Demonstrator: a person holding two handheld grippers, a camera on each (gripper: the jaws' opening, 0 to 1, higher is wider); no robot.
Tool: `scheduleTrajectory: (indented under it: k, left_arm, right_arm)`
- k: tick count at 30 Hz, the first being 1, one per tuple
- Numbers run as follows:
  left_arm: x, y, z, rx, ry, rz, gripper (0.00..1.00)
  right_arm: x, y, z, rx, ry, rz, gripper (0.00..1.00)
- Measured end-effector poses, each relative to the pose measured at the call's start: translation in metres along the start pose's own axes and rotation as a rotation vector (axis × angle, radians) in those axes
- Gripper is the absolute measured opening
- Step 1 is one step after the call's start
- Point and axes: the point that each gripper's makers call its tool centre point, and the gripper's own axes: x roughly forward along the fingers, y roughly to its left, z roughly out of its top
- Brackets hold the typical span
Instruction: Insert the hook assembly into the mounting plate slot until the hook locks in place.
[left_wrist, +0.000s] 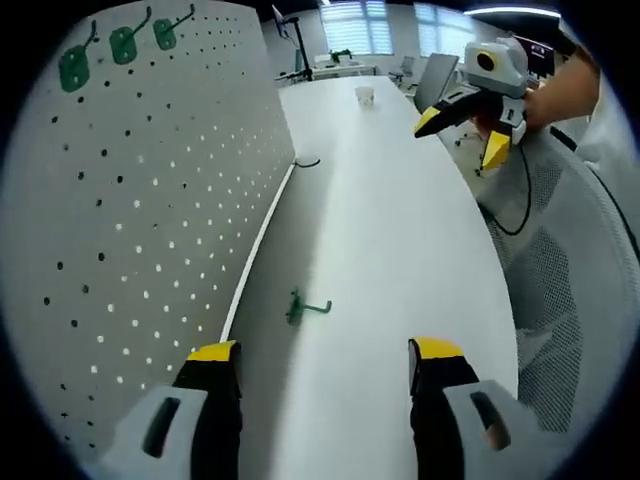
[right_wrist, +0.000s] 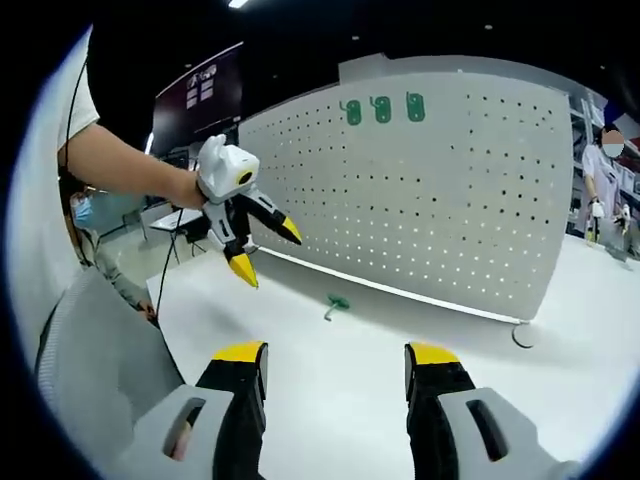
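Yellow-tipped jaws of the left gripper (left_wrist: 325, 370) are standing wide apart at the near edge of the white table (left_wrist: 400, 230), holding nothing, and they are framing the loose green hook (left_wrist: 304, 308) that is lying flat on the tabletop just beyond them. That spread looks chosen so the tips can close around the hook from both sides.

Farther off to the right, the right gripper (left_wrist: 465, 135) is hovering above the table with its jaws also parted and empty, probably waiting clear so the hook and board are staying unobstructed.

From the right gripper view, the hook (right_wrist: 335, 304) is resting near the foot of the upright pegboard (right_wrist: 450, 190), close to the holes it is meant for. Three green hooks (right_wrist: 382, 108) are already hanging in a row near the board's top, so the free hole beside them is likely the target. Pickup is not yet begun.
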Motion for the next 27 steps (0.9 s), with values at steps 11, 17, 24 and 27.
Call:
scheduleTrajectory:
  k: [11,17,24,27]
  left_arm:
    - [0.016,-0.002,-0.001,0.052,0.044,-0.084,0.71]
    - [0.027,-0.001,-0.005,0.086,0.088,-0.125,0.7]
    - [0.04,0.004,-0.004,0.138,0.117,-0.161,0.66]
    - [0.044,0.007,-0.006,0.161,0.138,-0.171,0.64]
  right_arm:
    - [0.0,0.001,0.0,-0.003,0.002,0.003,0.53]
    - [-0.001,0.001,0.0,-0.001,-0.003,0.002,0.53]
    - [-0.001,0.002,0.0,0.003,0.0,0.003,0.53]
    - [-0.001,0.002,0.0,0.002,0.0,0.004,0.52]
